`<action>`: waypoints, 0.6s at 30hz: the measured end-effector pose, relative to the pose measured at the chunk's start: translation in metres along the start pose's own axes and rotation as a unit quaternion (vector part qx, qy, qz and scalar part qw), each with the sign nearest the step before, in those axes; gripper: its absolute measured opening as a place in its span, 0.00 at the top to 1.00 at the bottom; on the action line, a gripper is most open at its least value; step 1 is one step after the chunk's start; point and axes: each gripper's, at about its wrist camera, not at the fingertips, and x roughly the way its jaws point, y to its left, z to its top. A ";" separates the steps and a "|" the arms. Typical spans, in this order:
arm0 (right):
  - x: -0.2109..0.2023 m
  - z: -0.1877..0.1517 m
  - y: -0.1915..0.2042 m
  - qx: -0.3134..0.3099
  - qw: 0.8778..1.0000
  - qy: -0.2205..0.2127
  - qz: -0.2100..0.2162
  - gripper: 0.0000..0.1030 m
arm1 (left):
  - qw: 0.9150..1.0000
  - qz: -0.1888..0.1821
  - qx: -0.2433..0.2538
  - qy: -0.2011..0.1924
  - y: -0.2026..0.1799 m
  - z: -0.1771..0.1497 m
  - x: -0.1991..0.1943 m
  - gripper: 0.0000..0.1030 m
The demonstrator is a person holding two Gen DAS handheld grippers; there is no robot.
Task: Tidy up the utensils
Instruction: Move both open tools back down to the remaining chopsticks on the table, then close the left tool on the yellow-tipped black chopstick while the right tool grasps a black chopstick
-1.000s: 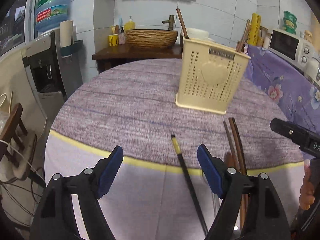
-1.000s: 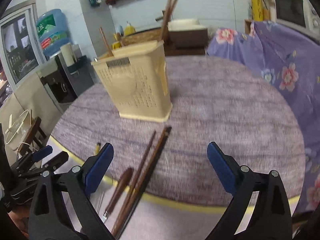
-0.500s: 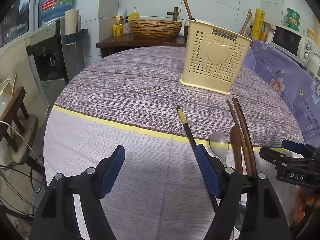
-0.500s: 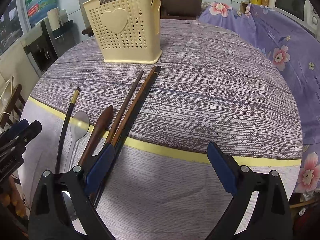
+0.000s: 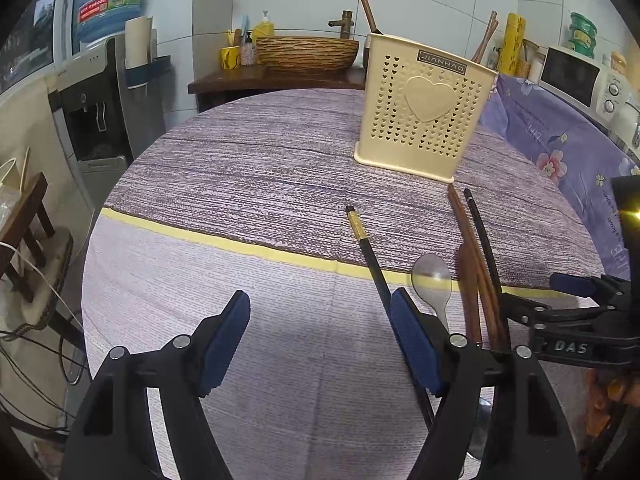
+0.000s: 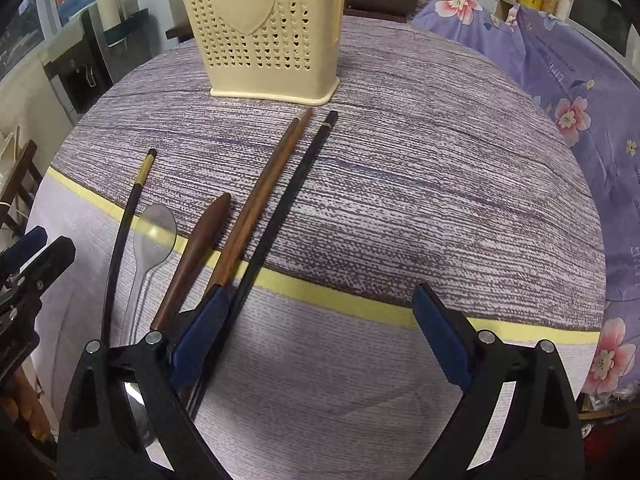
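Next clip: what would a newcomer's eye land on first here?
The cream holder with a heart on its front, upright at the far side of the round table. Then the utensils fanned out before it: brown chopsticks, black chopsticks and a metal spoon.

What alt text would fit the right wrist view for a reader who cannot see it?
The open right gripper hovers over utensils lying on a round table: two black chopsticks, brown chopsticks, a metal spoon and a wooden-handled utensil. A cream perforated holder stands behind them; nothing is between the fingers.
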 end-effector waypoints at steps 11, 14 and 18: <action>-0.004 -0.003 -0.018 -0.032 0.999 0.012 -0.039 0.11 | 1.000 0.000 0.005 0.003 0.000 -0.001 -0.001 0.30; -0.006 -0.005 -0.039 -0.019 0.999 0.014 -0.047 0.11 | 1.000 -0.003 0.003 0.010 0.000 -0.002 0.001 0.30; -0.004 -0.007 -0.048 -0.001 1.000 0.007 -0.018 0.13 | 1.000 -0.012 0.003 0.023 -0.003 0.000 0.008 0.35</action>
